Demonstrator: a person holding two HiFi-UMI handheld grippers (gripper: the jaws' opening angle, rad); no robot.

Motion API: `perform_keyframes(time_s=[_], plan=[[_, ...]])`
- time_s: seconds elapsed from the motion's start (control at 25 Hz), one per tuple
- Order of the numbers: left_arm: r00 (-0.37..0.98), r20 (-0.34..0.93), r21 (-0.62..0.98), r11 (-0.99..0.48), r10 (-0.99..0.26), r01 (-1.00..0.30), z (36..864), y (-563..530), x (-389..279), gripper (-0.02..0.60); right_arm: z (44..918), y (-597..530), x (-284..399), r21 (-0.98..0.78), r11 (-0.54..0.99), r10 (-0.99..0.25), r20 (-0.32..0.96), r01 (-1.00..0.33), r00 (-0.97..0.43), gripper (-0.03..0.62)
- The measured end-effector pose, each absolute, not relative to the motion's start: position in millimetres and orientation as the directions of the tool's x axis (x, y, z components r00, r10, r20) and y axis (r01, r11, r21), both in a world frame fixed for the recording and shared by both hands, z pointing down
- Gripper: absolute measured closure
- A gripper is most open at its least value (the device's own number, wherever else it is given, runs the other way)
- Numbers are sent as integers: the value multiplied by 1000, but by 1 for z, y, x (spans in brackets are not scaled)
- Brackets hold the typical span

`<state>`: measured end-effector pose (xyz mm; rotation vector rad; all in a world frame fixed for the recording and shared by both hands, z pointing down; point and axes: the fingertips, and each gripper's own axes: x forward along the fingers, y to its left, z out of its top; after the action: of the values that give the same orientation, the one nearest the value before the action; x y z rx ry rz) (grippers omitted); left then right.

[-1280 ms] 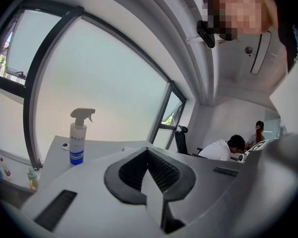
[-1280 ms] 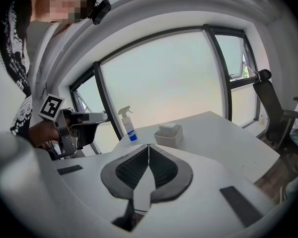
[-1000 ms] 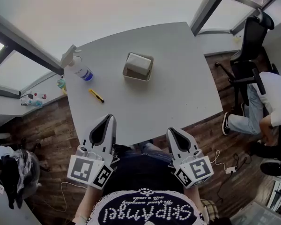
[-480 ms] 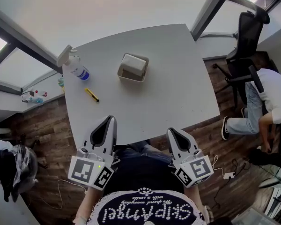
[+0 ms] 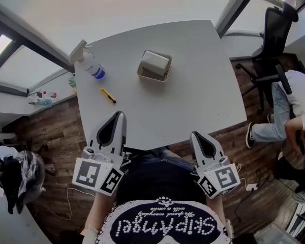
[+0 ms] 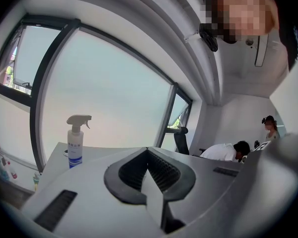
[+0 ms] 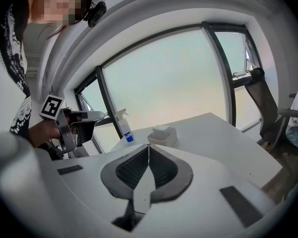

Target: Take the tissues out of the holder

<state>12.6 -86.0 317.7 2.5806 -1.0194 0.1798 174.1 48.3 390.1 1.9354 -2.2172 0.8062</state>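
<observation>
Tissues (image 5: pixel 155 61) form a pale folded stack seated in the holder (image 5: pixel 144 75), and neither tool is on them yet. Left gripper (image 5: pixel 120 115): jaws closed tip to tip, nothing between them, tip just over the near edge of the table (image 5: pixel 198 98). Right gripper (image 5: pixel 196 135): jaws likewise closed and empty, tip at the near edge and slightly further back. Both tools point away from the person across the tabletop. From there the holder lies ahead and well apart, on the far half of the table, between the two lines of aim. It sits closer to the left gripper's line, so the left gripper is judged the nearer one. In the right gripper view the holder appears almost directly above the closed jaw tips, so that tool is already aimed at it. The left gripper view does not show the holder. The stack's long axis runs roughly crosswise to the approach, slightly skewed. Whichever gripper reaches will probably have to open first, then close across the stack's short dimension. A spray bottle (image 5: pixel 91 65) and a yellow tool (image 5: pixel 108 96) lie left of the direct path.
</observation>
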Motion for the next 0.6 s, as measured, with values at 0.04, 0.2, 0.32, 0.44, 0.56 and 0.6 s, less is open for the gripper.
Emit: perform_keyframes(time_s=[0.04, 0.2, 0.32, 0.44, 0.56, 0.6], plan=[[730, 246, 283, -673, -638, -683, 318, -90, 10, 580, 390, 46, 173, -323, 57, -895, 403, -945, -192, 580], [735, 261, 296, -673, -626, -678, 323, -102, 2, 580, 391, 43, 166, -307, 52, -887, 423, -950, -185, 580], [747, 276, 314, -678, -605, -665, 328, -107, 3, 580, 390, 42, 164, -300, 36, -882, 439, -953, -171, 580], [762, 282, 324, -690, -582, -647, 331, -111, 7, 580, 391, 41, 165, -303, 15, -879, 450, -953, -157, 580], [782, 286, 332, -709, -553, -623, 332, -111, 17, 580, 392, 40, 164, -308, 1, -876, 459, -951, -150, 580], [789, 287, 334, -715, -543, -614, 333, -110, 21, 580, 393, 40, 164, -310, -1, -875, 461, -951, -149, 580]])
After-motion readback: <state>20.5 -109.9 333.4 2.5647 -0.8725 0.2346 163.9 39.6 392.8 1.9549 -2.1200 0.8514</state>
